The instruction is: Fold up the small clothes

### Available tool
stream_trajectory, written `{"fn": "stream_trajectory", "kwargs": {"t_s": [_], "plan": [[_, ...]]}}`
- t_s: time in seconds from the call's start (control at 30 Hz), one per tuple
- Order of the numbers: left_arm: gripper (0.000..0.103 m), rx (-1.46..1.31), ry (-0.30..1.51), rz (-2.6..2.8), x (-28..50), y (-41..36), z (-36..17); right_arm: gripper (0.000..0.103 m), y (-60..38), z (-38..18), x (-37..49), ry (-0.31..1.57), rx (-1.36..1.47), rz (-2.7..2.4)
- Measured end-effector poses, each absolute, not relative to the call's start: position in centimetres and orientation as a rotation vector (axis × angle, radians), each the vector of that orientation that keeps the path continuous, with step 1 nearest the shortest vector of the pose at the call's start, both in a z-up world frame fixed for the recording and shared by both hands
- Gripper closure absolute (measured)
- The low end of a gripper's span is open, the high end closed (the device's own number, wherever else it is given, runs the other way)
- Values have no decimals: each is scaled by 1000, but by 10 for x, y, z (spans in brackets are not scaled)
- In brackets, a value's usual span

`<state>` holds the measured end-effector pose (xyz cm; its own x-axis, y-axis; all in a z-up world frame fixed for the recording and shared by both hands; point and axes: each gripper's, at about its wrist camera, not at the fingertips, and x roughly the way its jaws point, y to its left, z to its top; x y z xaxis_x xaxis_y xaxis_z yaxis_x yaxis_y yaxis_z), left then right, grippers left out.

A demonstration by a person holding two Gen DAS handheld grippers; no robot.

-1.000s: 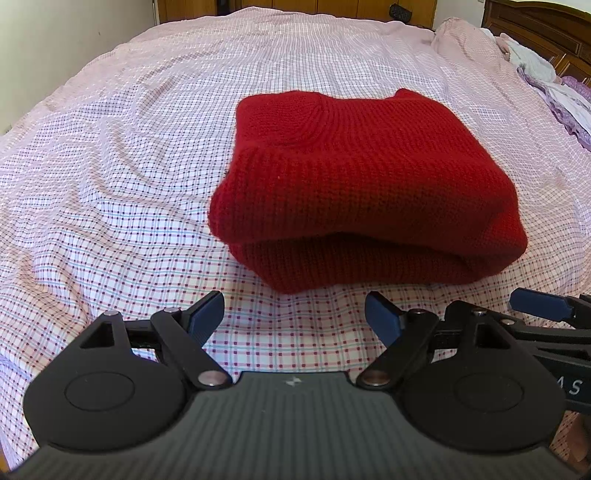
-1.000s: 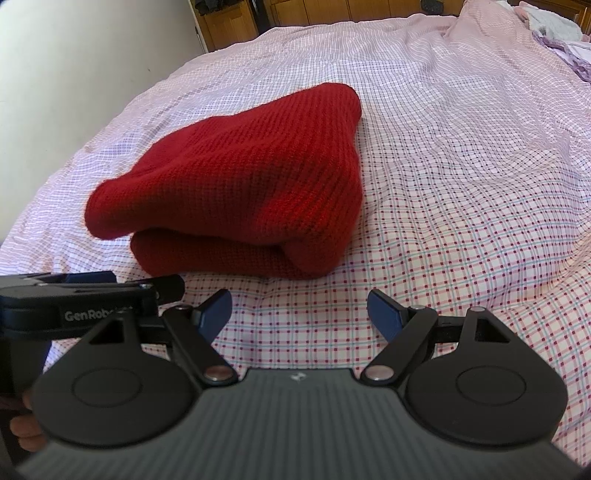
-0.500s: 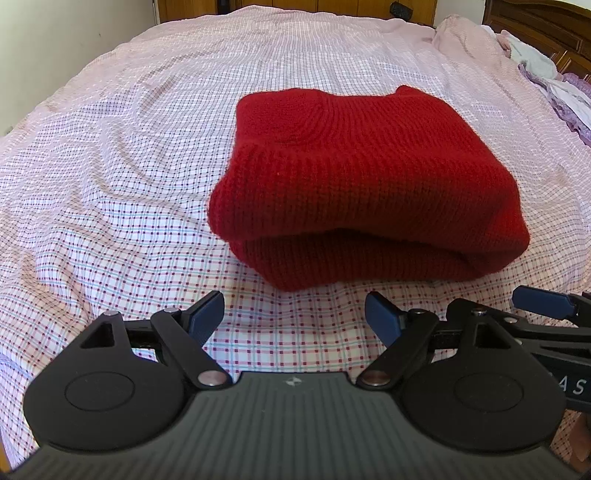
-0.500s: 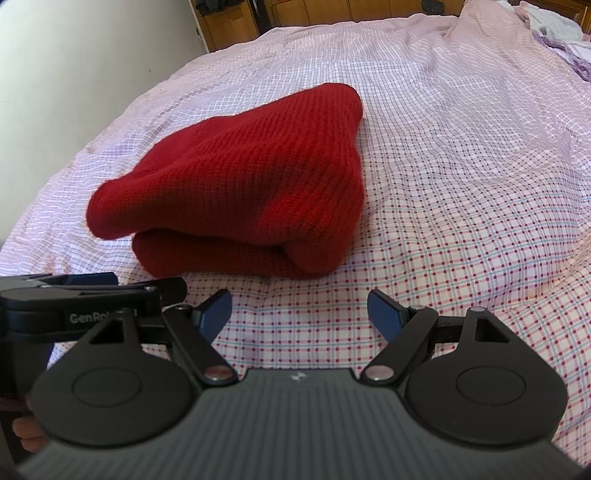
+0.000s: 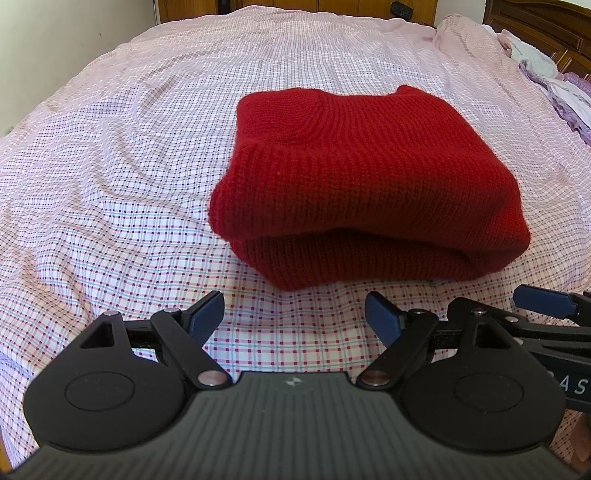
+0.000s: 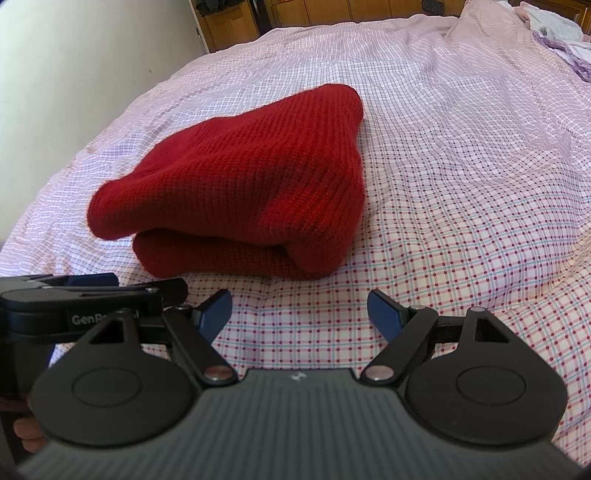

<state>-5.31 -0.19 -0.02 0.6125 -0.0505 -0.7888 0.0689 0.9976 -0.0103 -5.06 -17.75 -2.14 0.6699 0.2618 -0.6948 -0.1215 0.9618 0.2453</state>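
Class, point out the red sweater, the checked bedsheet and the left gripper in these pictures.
red sweater (image 5: 369, 177), left wrist view, on its folded top layer.
checked bedsheet (image 6: 461, 221), right wrist view, on bare cloth right of the sweater.
left gripper (image 5: 294, 317), left wrist view, midway between its open fingertips.

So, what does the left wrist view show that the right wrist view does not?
Only the left wrist view shows the sweater's ribbed band and the dark wooden headboard. Only the right wrist view shows the wooden cabinets. Both show the folded red sweater on the checked bedsheet, and the open left gripper and right gripper.
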Motion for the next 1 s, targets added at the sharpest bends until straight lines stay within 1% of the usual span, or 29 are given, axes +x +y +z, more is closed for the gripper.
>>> {"fn": "stream_trajectory", "kwargs": {"t_s": [1.0], "plan": [[16, 26, 910, -64, -52, -2, -3, 21, -177, -21, -51, 806, 183, 219]]}}
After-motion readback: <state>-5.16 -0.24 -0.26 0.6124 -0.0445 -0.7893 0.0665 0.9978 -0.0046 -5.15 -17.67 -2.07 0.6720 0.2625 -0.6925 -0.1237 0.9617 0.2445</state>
